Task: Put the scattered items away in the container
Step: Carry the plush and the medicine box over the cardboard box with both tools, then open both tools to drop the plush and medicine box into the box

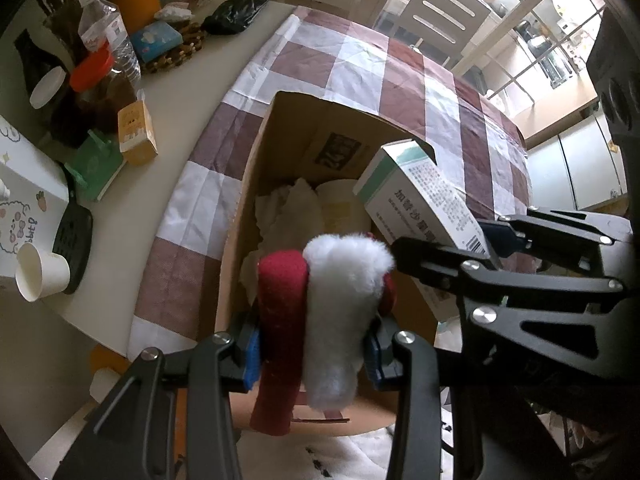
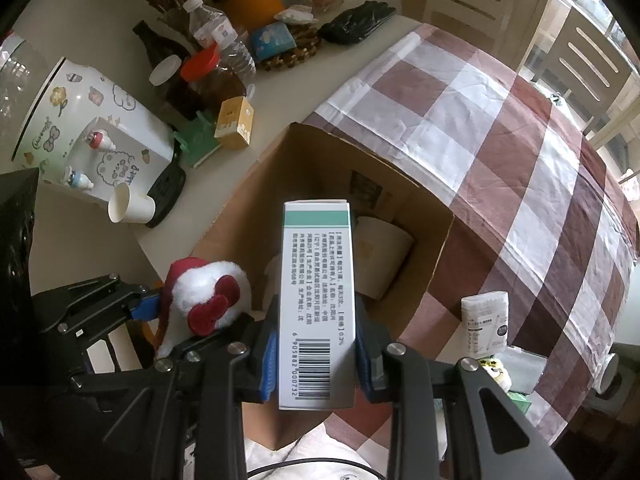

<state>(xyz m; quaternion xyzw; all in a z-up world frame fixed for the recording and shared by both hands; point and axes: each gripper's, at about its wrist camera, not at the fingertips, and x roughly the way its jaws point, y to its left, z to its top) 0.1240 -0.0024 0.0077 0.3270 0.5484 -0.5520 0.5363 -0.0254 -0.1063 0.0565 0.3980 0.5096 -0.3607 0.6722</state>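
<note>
In the left wrist view, a red-and-white plush (image 1: pixel 340 312) is clamped between the blue pads of the left gripper (image 1: pixel 314 354) and is held over the near edge of the open cardboard box (image 1: pixel 240 240). Inside the box, crumpled white paper (image 1: pixel 288 208) and a pale roll (image 1: pixel 344 204) are seen beyond the plush. To the right of the plush, over the box's right side, a white-and-green carton (image 1: pixel 424 204) is gripped by the right gripper (image 1: pixel 490 242), which reaches in from the right edge. The box stands on a checked cloth (image 1: pixel 400 76). Left of the box, on the bare table (image 1: pixel 208 64), a paper cup (image 1: pixel 40 272) lies on its side, and a yellow pack (image 1: pixel 136 132) and a water bottle (image 1: pixel 108 32) stand farther back. In the right wrist view, the carton (image 2: pixel 318 300) is clenched between the right gripper's (image 2: pixel 316 360) pads, barcode end nearest the camera, and is held upright above the box (image 2: pixel 420 216), with the roll (image 2: pixel 380 256) lying in the box behind it. Left of the carton, the plush (image 2: pixel 208 296), with a red bow, is grasped by the left gripper (image 2: pixel 150 306) above the box's near-left corner. Right of the box, on the cloth (image 2: pixel 520 140), a white packet (image 2: pixel 486 324) stands just beside the box wall. The cup (image 2: pixel 130 206) lies on the table (image 2: pixel 300 84) left of the box.
</note>
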